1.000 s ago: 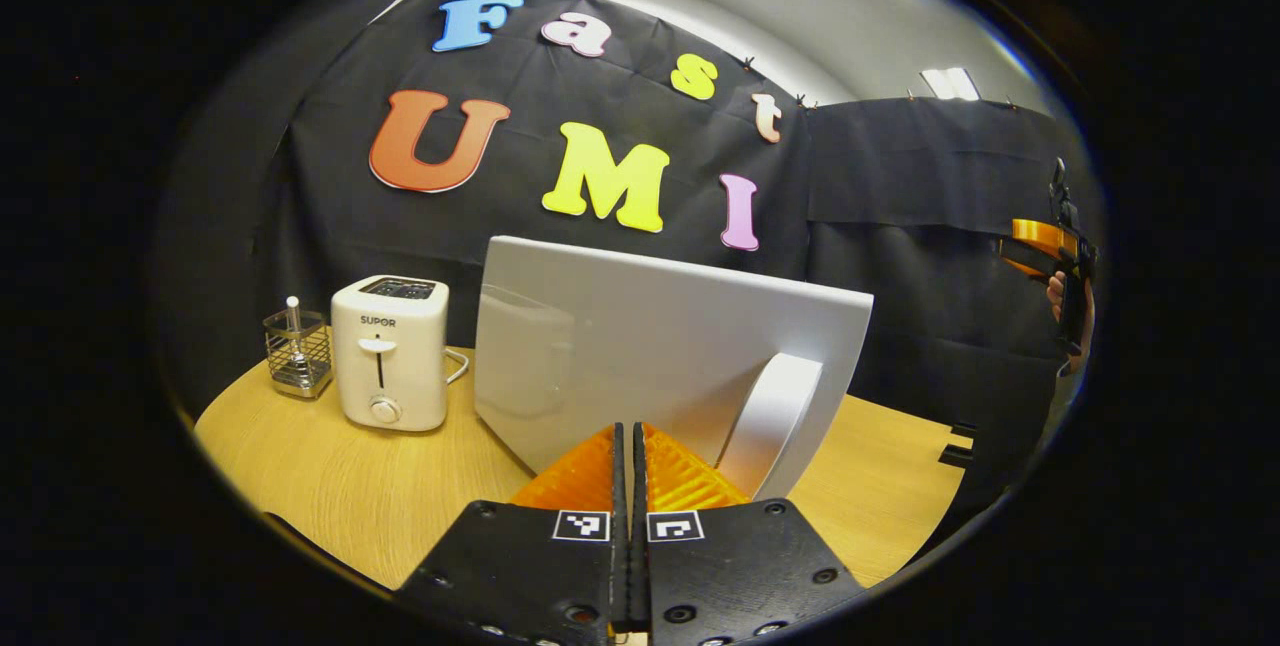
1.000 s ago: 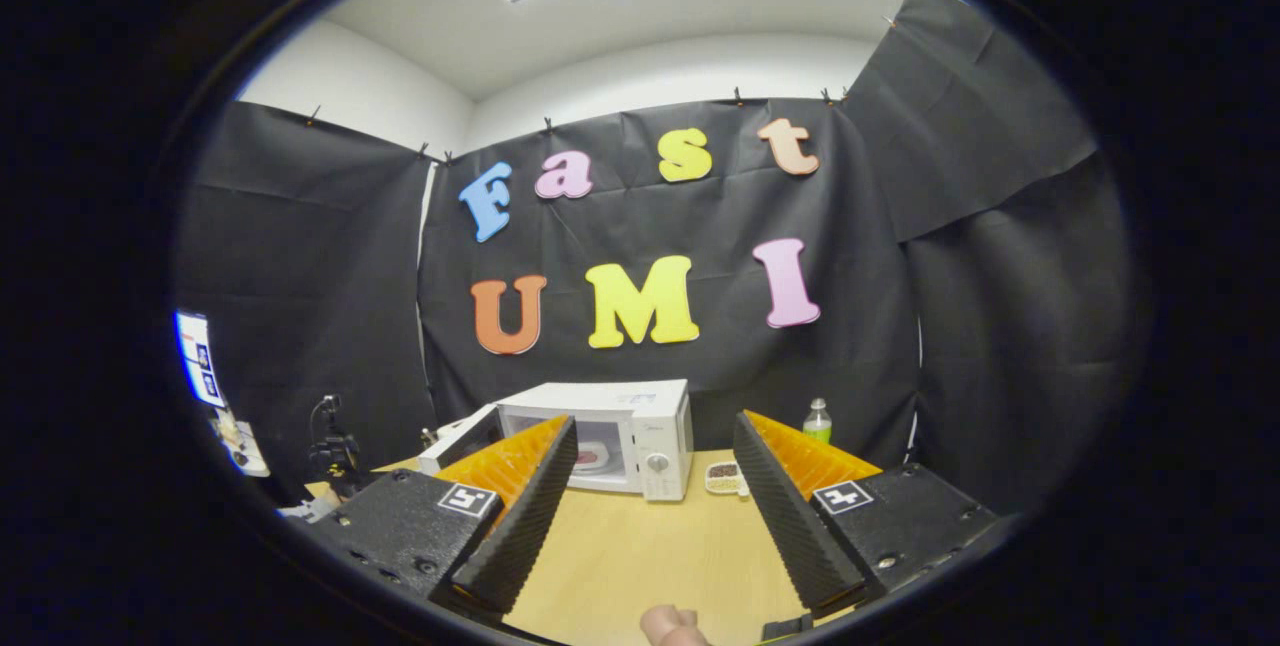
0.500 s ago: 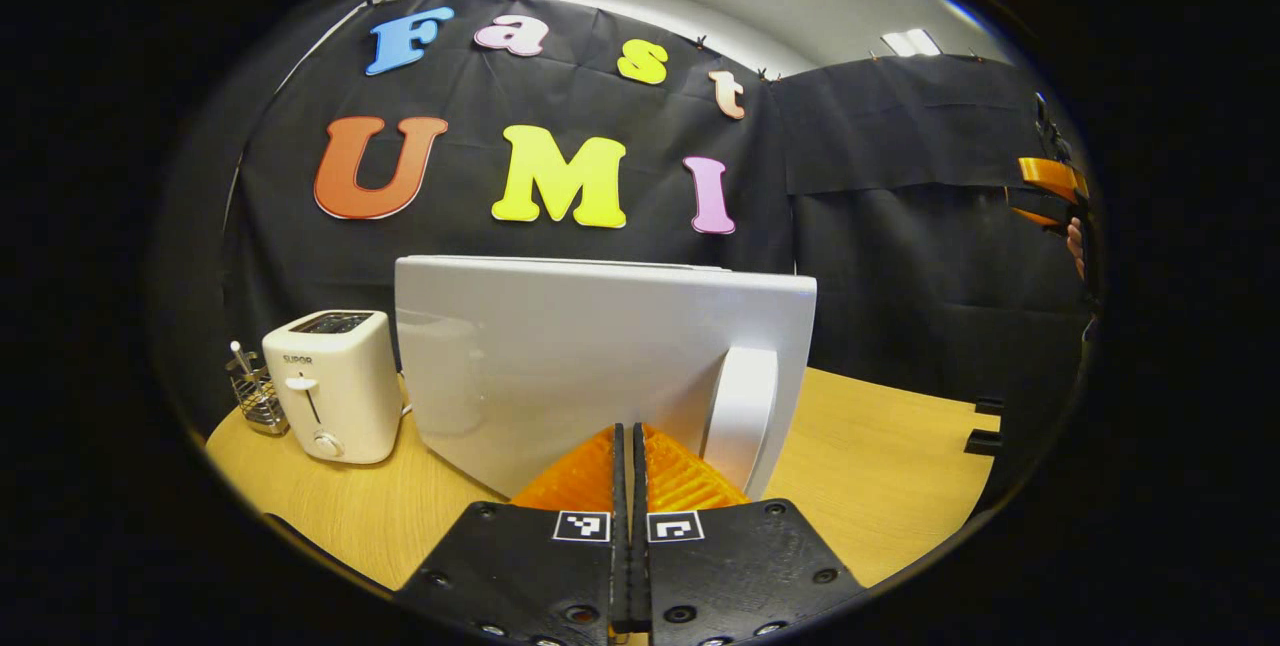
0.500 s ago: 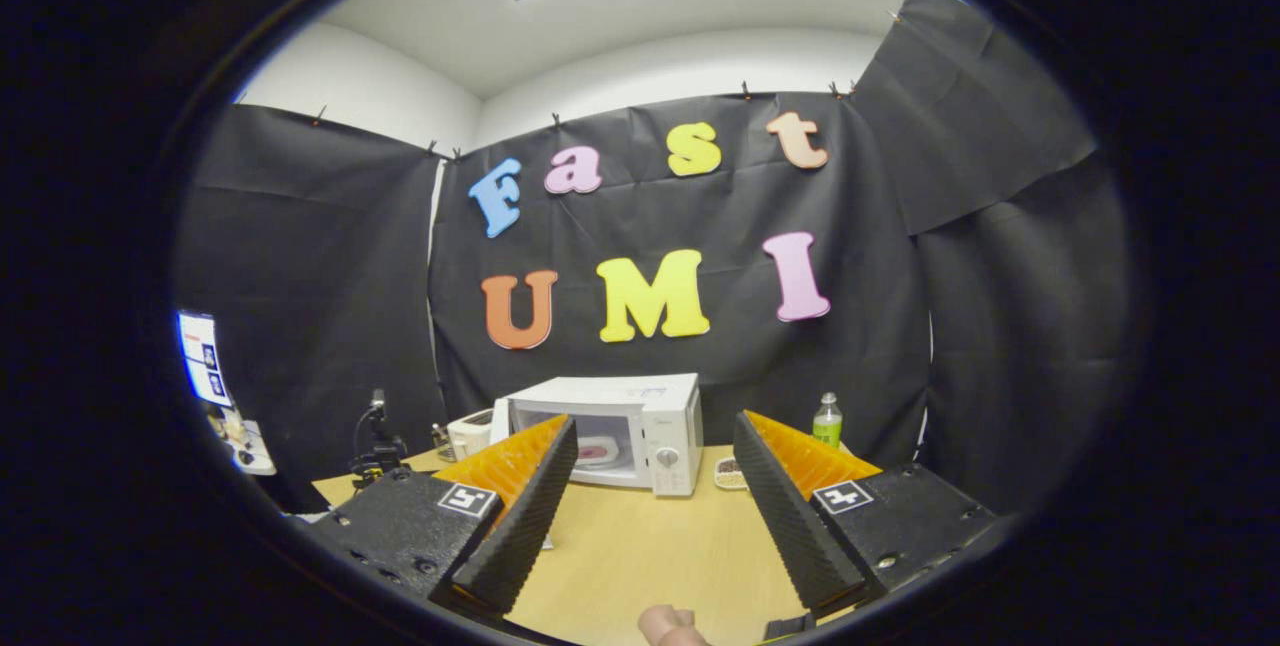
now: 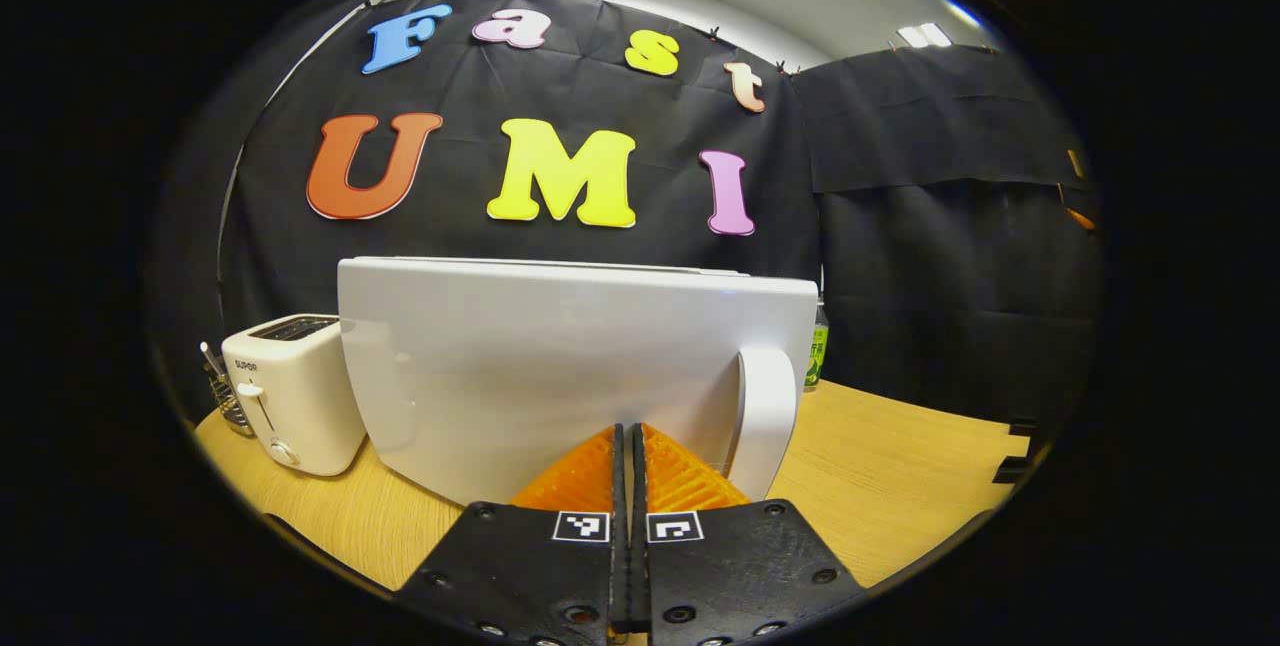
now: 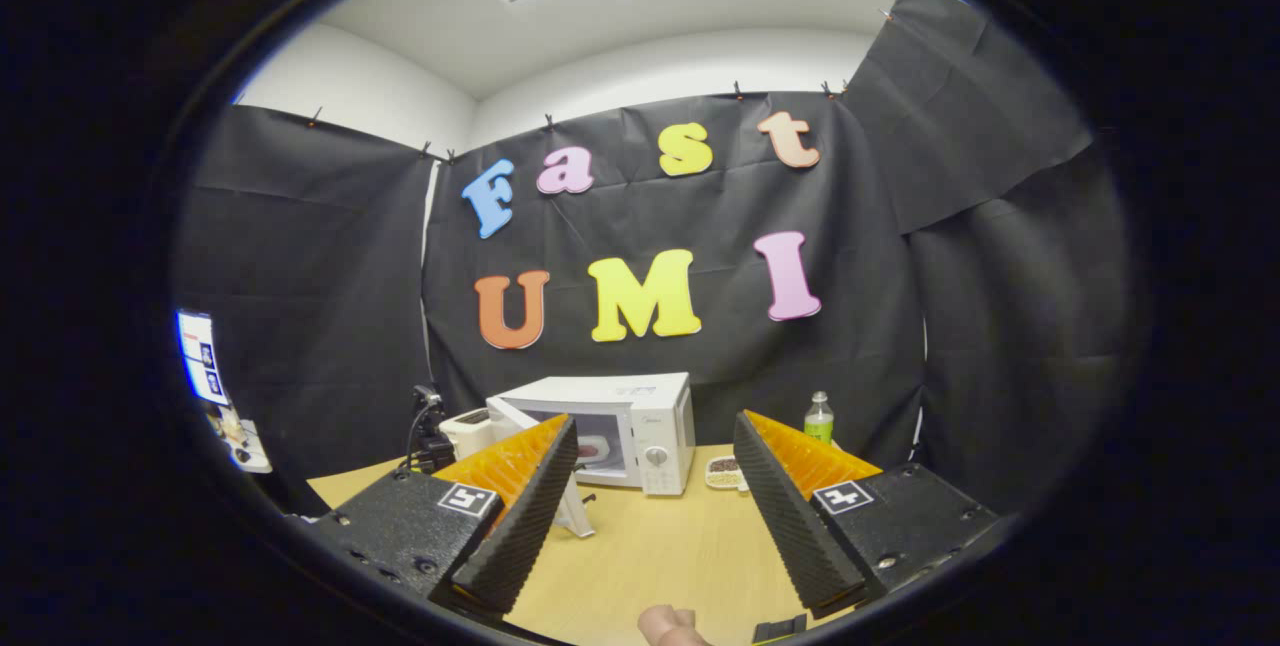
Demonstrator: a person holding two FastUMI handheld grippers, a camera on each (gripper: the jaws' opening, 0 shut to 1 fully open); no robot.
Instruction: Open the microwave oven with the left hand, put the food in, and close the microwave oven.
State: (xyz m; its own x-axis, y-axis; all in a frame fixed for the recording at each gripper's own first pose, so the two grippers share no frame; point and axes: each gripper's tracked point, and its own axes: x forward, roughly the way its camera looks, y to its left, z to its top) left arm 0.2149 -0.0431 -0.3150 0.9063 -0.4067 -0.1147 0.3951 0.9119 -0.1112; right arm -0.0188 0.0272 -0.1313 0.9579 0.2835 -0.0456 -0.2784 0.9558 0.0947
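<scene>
The white microwave (image 6: 620,421) stands at the table's far side with its door (image 6: 545,471) swung partway out. A plate of food (image 6: 592,449) lies inside the cavity. In the left gripper view the door's outer face (image 5: 560,366) is close in front, its handle (image 5: 765,416) on the right. My left gripper (image 5: 627,429) is shut with nothing between its fingers, tips against the door's face just left of the handle. It appears as a dark shape (image 6: 425,431) behind the door in the right gripper view. My right gripper (image 6: 653,423) is open, held back from the microwave above the table.
A white toaster (image 5: 290,391) and a wire utensil holder (image 5: 222,396) stand left of the microwave. A green bottle (image 6: 818,418) and a small dish (image 6: 722,473) sit to its right. The wooden table (image 6: 660,546) stretches toward me; a fingertip (image 6: 668,626) shows at the bottom.
The door has swung toward the microwave with my shut left gripper against it. The toaster has slid left in the left gripper view and the bottle has appeared. My right gripper stays open.
</scene>
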